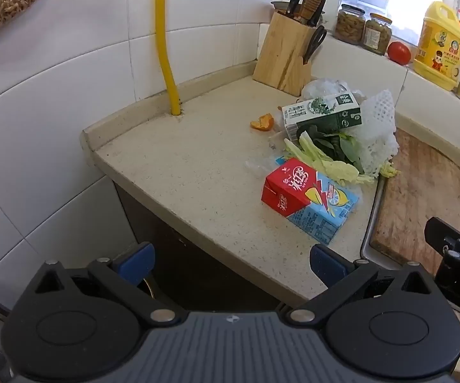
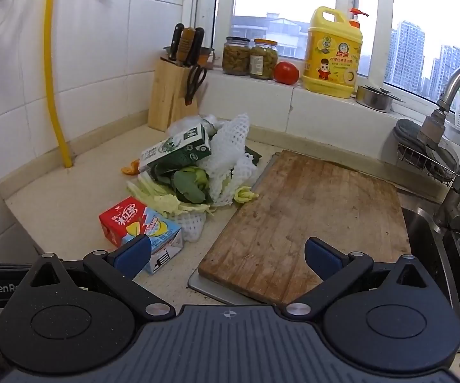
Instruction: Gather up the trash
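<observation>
Beige counter [image 1: 179, 172] holds two cartons [image 1: 309, 199], one peel [image 1: 263, 122]; both claws [image 1: 231, 263] [image 2: 228, 255] spread, empty.

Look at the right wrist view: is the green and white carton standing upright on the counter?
No, the green and white carton lies tilted on its side atop the pile of vegetable leaves and white foam netting.

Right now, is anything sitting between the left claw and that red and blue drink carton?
Nothing visible. The open left claw hangs off the counter's edge, and only bare speckled beige countertop lies before the red and blue drink carton. The leafy vegetable scraps and green and white milk carton lie behind it.
</observation>
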Motion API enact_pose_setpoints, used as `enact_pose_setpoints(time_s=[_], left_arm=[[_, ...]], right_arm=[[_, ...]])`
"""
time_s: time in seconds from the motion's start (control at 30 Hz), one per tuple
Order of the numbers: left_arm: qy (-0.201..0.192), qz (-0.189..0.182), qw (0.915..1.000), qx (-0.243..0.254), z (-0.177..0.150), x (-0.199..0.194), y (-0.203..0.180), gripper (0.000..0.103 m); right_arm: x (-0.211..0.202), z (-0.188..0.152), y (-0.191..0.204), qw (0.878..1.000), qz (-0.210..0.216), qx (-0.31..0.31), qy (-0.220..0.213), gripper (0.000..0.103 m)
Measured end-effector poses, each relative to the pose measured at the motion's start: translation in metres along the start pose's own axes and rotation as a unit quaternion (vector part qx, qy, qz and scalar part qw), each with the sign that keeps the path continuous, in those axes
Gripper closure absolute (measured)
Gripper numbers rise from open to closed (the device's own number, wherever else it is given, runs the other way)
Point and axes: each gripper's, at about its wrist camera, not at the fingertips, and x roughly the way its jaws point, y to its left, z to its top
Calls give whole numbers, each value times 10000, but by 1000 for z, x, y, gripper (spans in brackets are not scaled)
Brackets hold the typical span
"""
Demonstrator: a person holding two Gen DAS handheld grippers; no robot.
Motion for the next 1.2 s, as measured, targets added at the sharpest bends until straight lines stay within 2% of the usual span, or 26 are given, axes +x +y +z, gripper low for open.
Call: enact_pose_setpoints(time_s=[0.93,1.2], left_arm=[[89,42,9999,-129,1,5,9,0],[85,225,9994,-245,-2,3,24,0]], right_arm=[[4,1,16,9997,89,-184,122,0],[4,3,30,9992,226,-303,123,0]])
